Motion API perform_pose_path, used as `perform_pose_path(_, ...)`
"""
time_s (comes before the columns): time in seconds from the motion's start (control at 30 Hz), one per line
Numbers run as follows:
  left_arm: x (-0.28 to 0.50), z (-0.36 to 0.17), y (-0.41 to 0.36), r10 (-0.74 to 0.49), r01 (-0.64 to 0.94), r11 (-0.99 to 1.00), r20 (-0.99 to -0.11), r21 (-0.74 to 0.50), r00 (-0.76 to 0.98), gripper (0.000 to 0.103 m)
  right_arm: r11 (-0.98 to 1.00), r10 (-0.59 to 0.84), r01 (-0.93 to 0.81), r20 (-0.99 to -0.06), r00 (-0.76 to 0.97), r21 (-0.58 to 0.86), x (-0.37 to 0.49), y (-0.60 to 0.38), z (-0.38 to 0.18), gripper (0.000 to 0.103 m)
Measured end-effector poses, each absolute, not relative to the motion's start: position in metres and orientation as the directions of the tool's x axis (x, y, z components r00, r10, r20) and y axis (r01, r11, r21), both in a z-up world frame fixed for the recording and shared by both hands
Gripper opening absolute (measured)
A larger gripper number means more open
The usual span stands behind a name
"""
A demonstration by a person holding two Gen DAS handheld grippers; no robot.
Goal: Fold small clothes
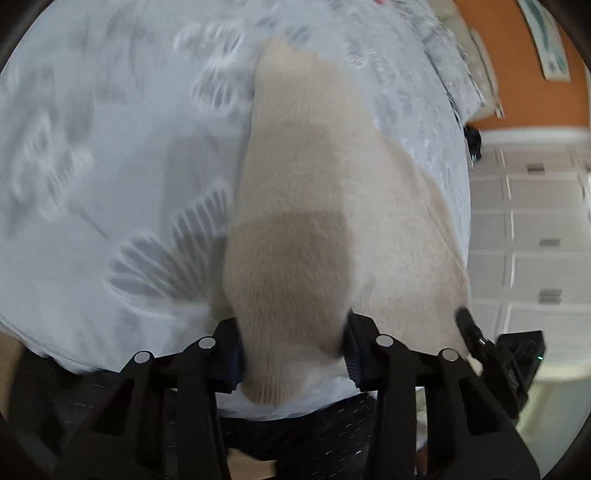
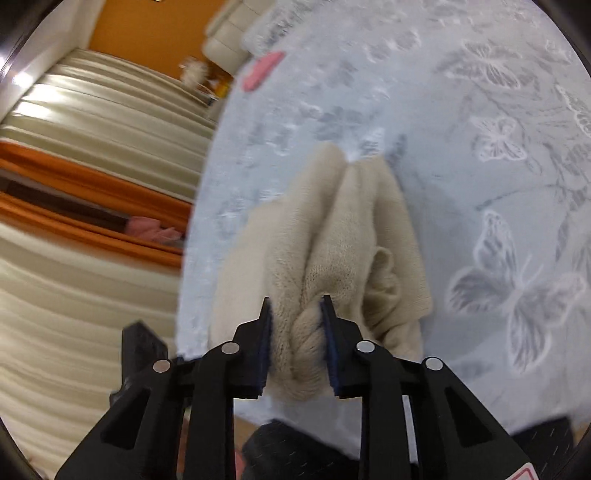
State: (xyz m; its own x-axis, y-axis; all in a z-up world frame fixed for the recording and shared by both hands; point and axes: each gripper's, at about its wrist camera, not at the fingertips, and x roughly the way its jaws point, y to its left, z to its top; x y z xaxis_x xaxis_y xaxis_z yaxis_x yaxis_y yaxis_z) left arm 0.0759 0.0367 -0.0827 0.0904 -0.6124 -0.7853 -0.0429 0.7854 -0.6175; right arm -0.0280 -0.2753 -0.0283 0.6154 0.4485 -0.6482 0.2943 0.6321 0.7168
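Note:
A beige knitted garment [image 1: 314,184] hangs stretched over a bed with a pale blue butterfly-print cover [image 1: 110,147]. My left gripper [image 1: 291,332] is shut on one bunched end of it. In the right wrist view the same garment [image 2: 343,229] is gathered in folds, and my right gripper [image 2: 295,317] is shut on a twisted bunch of it above the bed cover [image 2: 498,166]. The other gripper [image 1: 480,339] shows at the garment's right edge in the left wrist view.
A pink item [image 2: 264,68] lies on the far side of the bed. White drawers [image 1: 535,229] stand beyond the bed's edge. Cream and orange curtains [image 2: 92,166] and an orange wall [image 2: 147,29] lie past the bed's other edge.

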Motion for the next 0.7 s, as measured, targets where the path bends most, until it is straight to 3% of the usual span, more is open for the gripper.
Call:
perform_pose_path(0.07, 0.080, -0.081, 0.041, -0.565, -0.009, 0.823, -0.821, -0.568, 0.085, 0.045, 0.662, 0.399, 0.345, -0.703, 0.588, 0.665, -0.041, -0.268, -0.043, 0.024)
perform_pose_path(0.1, 0.079, -0.086, 0.039, -0.521, 0.005, 0.853, -0.851, -0.522, 0.074, 0.054, 0.709, 0.351, 0.367, -0.752, 0.557, 0.603, -0.038, -0.265, -0.054, 0.033)
perform_pose_path(0.13, 0.078, -0.095, 0.037, -0.481, 0.023, 0.877, -0.875, -0.480, 0.059, 0.058, 0.784, 0.265, 0.394, -0.832, 0.488, 0.480, -0.039, -0.260, -0.075, 0.050)
perform_pose_path(0.17, 0.077, -0.108, 0.032, -0.437, 0.046, 0.899, -0.898, -0.436, 0.040, 0.065, 0.808, 0.229, 0.407, -0.864, 0.448, 0.426, -0.037, -0.258, -0.088, 0.056)
perform_pose_path(0.27, 0.067, -0.113, 0.040, -0.452, 0.028, 0.892, -0.889, -0.451, 0.077, 0.073, 0.706, 0.293, 0.463, -0.816, 0.497, 0.536, -0.053, -0.269, -0.086, 0.057)
perform_pose_path(0.4, 0.057, -0.107, 0.056, -0.455, 0.027, 0.890, -0.880, -0.455, 0.134, 0.078, 0.735, 0.304, 0.379, -0.773, 0.556, 0.562, -0.054, -0.264, -0.055, 0.057)
perform_pose_path(0.47, 0.054, -0.114, 0.059, -0.446, 0.022, 0.894, -0.886, -0.447, 0.125, 0.078, 0.765, 0.309, 0.354, -0.789, 0.532, 0.538, -0.043, -0.258, -0.062, 0.057)
perform_pose_path(0.53, 0.058, -0.115, 0.045, -0.417, 0.053, 0.909, -0.899, -0.413, 0.135, 0.080, 0.816, 0.268, 0.379, -0.866, 0.423, 0.437, -0.032, -0.251, -0.090, 0.056)
perform_pose_path(0.7, 0.046, -0.071, 0.027, -0.334, 0.163, 0.939, -0.913, -0.302, 0.233, 0.079, 0.775, 0.251, 0.422, -0.842, 0.477, 0.470, -0.047, -0.256, -0.070, 0.058)
